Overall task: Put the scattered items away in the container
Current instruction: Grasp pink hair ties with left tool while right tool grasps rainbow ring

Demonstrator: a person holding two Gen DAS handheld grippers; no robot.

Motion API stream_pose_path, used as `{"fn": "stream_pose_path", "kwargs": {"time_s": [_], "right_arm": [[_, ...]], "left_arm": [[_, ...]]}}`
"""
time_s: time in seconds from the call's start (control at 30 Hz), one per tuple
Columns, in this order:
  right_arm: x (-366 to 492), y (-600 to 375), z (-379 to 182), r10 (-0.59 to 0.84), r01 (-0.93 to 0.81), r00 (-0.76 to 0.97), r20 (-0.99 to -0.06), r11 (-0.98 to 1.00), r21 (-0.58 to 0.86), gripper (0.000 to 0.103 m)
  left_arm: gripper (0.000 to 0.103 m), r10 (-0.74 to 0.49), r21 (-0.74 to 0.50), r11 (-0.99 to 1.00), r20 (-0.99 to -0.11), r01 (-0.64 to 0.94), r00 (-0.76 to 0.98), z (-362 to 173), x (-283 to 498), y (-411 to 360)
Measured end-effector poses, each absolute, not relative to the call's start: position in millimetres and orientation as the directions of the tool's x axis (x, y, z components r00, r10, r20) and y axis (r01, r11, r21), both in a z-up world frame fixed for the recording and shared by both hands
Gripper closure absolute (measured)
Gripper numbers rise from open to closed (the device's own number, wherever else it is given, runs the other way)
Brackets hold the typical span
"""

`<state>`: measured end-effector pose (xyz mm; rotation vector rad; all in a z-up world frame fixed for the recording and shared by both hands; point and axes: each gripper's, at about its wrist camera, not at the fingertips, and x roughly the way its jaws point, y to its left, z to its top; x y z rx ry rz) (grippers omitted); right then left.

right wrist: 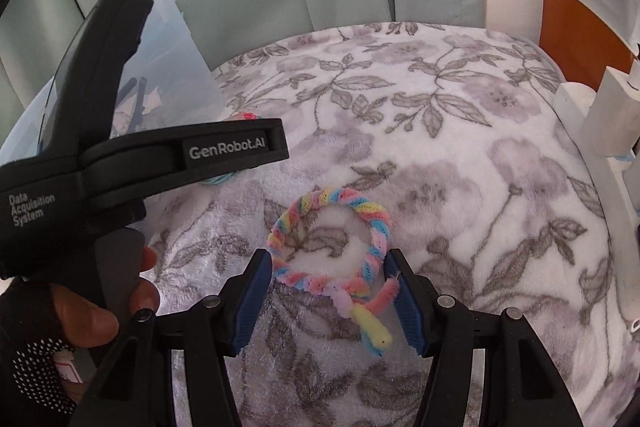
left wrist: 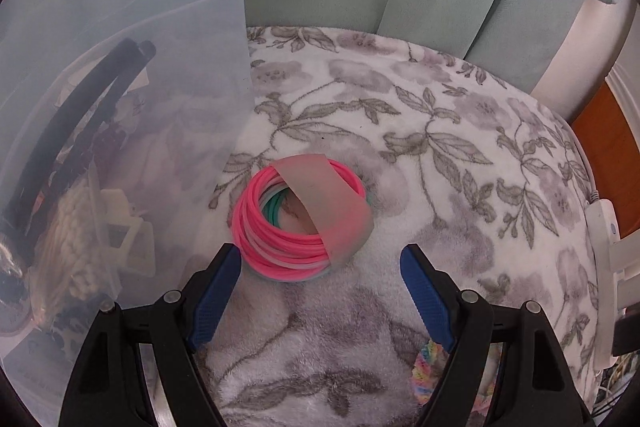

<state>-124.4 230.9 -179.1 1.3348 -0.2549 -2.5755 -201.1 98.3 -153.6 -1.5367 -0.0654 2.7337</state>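
A bundle of thin rubber hair ties (left wrist: 298, 223), mostly hot pink with pale pink and teal strands and a translucent beige-pink paper band, lies at the centre of the left wrist view on a plush white blanket printed with grey flowers and leaves (left wrist: 440, 147). At the left of that frame stands a frosted, bluish-white translucent plastic container (left wrist: 120, 67). In the right wrist view, a fuzzy twisted pipe-cleaner ring (right wrist: 332, 247) striped pastel pink, yellow and blue sits between black fingers with ribbed blue pads (right wrist: 406, 303).
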Motion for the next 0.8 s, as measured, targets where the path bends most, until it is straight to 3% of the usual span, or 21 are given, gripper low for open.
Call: {"fn": "stream_pose_path", "kwargs": {"time_s": [0.13, 0.27, 0.37, 0.4, 0.5, 0.8], "right_arm": [[-126, 229, -180, -0.265, 0.122, -0.574, -0.775, -0.963, 0.239, 0.040], [-124, 227, -180, -0.242, 0.115, -0.590, -0.771, -0.969, 0.217, 0.045], [-123, 232, -179, -0.235, 0.092, -0.597, -0.767, -0.970, 0.225, 0.056], [-123, 234, -179, -0.229, 0.077, -0.599, -0.767, -0.970, 0.229, 0.064], [-124, 243, -180, -0.235, 0.044, -0.600, -0.765, -0.964, 0.262, 0.074], [-114, 259, -179, -0.253, -0.013, -0.616, -0.746, -0.944, 0.330, 0.088]], "left_arm": [[0.021, 0.024, -0.035, -0.999, -0.845, 0.011, -0.534, -154, -201, 98], [0.029, 0.002, -0.027, -0.999, -0.829, 0.037, -0.559, -154, -197, 95], [0.038, -0.024, -0.023, -0.997, -0.821, 0.074, -0.571, -154, -195, 90], [0.038, -0.021, -0.028, -0.997, -0.818, 0.076, -0.574, -154, -195, 89], [0.038, -0.030, -0.023, -0.996, -0.813, 0.083, -0.582, -155, -193, 91], [0.044, -0.001, -0.053, -0.996, -0.805, 0.074, -0.593, -155, -188, 88]]}}
